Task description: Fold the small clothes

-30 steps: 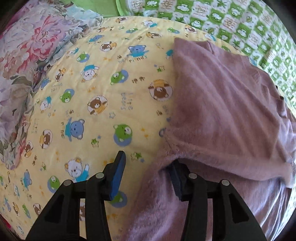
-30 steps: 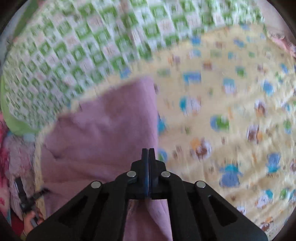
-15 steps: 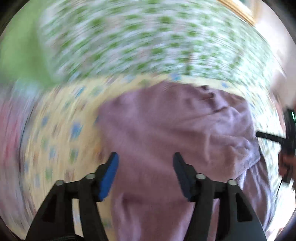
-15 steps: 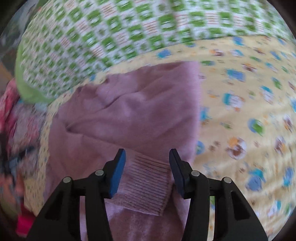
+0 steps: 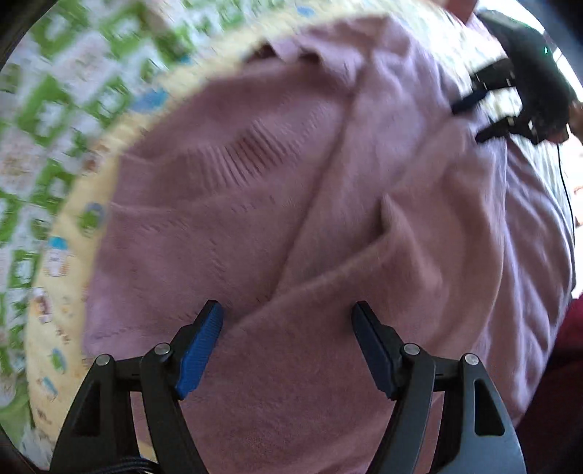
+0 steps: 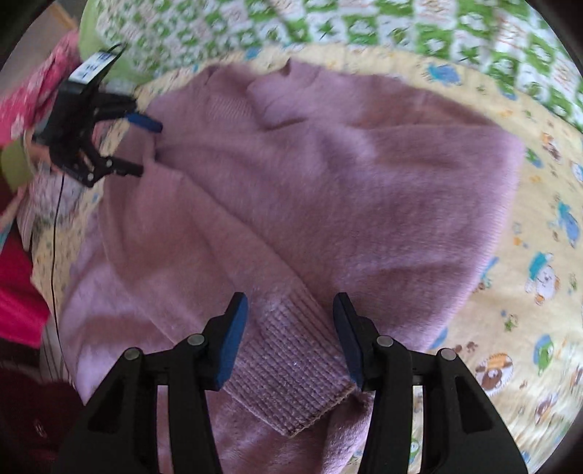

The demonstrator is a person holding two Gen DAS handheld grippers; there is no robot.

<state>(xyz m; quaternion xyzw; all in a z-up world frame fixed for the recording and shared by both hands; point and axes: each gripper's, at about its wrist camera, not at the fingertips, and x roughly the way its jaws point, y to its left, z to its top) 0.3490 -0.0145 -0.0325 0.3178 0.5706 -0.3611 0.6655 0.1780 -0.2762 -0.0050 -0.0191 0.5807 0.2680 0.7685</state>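
A fuzzy mauve sweater (image 5: 328, 204) lies on a yellow sheet (image 5: 69, 233) printed with cartoon animals. One sleeve is folded across the sweater's body (image 6: 328, 189), and its ribbed cuff (image 6: 291, 375) rests on top. My right gripper (image 6: 289, 321) hovers just over that cuff, open, pads clear of it. My left gripper (image 5: 288, 324) points down over the sweater with its jaws opening and nothing between them. Each gripper shows small in the other's view: the right gripper (image 5: 484, 109) at the top right, the left gripper (image 6: 135, 146) at the top left.
A green and white checked quilt (image 6: 364, 25) borders the far side of the yellow sheet (image 6: 539, 277). Pink floral fabric (image 6: 22, 105) and dark red cloth (image 6: 18, 299) lie at the left. A thin black cable (image 6: 54, 233) hangs from the left gripper.
My right gripper went from shut to open, leaving the sleeve cuff lying on the sweater. My left gripper swung from the sheet's edge onto the sweater, rolled around, and spread wider.
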